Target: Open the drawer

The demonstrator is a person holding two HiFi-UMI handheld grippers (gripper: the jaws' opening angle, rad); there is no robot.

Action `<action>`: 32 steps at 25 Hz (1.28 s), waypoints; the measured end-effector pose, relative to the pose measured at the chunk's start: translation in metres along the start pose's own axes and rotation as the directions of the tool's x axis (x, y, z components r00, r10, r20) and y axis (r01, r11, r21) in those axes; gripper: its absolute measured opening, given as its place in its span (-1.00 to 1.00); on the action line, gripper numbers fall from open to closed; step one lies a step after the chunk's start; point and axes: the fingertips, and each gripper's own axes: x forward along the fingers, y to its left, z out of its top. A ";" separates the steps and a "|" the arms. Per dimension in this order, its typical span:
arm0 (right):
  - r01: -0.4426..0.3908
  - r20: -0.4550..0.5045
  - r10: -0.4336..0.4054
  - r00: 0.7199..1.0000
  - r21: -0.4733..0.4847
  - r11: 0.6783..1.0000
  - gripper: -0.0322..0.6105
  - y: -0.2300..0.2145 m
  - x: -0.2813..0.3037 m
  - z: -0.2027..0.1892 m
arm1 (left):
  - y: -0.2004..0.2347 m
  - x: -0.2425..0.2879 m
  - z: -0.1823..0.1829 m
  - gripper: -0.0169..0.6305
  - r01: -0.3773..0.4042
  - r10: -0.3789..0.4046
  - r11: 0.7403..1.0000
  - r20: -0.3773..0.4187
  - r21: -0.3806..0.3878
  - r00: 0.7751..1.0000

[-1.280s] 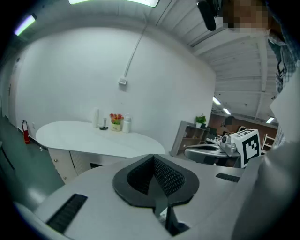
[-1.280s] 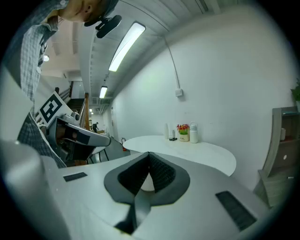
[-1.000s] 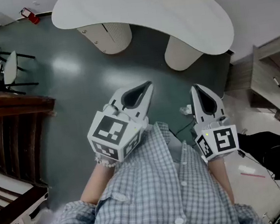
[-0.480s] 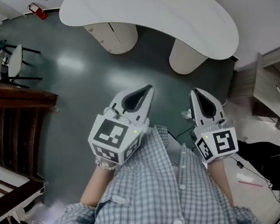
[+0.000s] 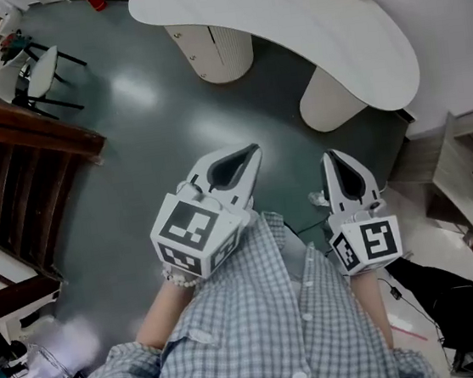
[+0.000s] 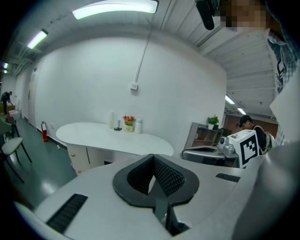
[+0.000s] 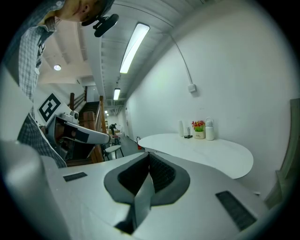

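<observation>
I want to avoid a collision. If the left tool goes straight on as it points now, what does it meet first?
Probably the white table; only open floor lies before it, though depth is unclear.

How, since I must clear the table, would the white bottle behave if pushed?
It would probably tip rather than roll: the bottle stands upright, taller than wide. It may slide first if pushed low, since the table looks smooth. Its weight cannot be judged.
</observation>
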 end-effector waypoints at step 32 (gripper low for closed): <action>-0.212 -0.089 0.207 0.974 -0.055 0.976 -0.87 0.109 0.195 0.027 | 0.208 -0.065 0.006 -0.94 -0.194 0.199 0.971 0.030 -0.137 0.979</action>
